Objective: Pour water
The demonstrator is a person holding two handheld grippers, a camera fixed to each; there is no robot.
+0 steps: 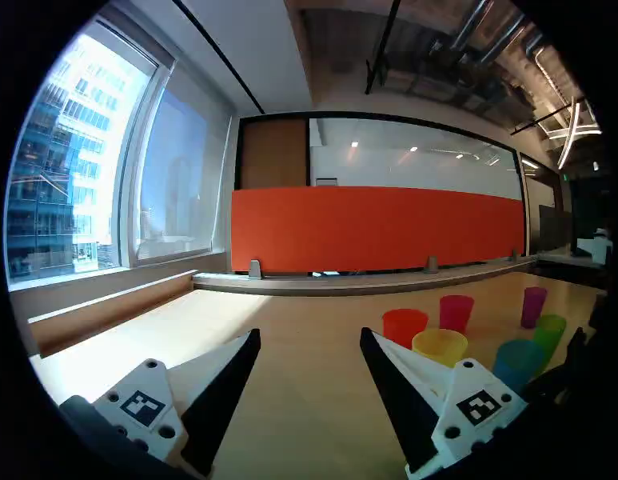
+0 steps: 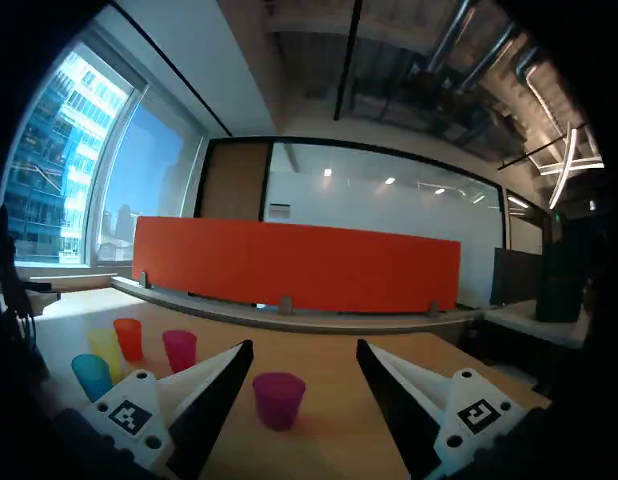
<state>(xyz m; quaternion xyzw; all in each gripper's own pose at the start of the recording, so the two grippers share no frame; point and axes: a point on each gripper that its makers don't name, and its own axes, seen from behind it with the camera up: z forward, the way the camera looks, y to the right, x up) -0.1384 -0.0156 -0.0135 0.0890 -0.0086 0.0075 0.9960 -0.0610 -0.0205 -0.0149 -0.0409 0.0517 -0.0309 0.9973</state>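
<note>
Several empty-looking plastic cups stand on a light wooden table (image 1: 309, 416). The left gripper view has them at right: red (image 1: 404, 326), pink (image 1: 456, 312), purple (image 1: 534, 306), green (image 1: 550, 332), yellow (image 1: 439, 346) and teal (image 1: 518, 364). My left gripper (image 1: 309, 336) is open, with bare table between its fingers and the cups off to its right. My right gripper (image 2: 303, 346) is open too, above the table. The purple cup (image 2: 278, 400) stands upright just ahead, between its fingers without touching them. Left of it are the pink (image 2: 180, 350), red (image 2: 128, 338), yellow (image 2: 105, 350) and teal (image 2: 92, 376) cups.
An orange partition (image 1: 372, 228) on a grey ledge closes the table's far edge. Big windows (image 1: 85, 192) run along the left side above a low wooden sill. A dark desk and chair area (image 2: 548, 304) lies at the far right.
</note>
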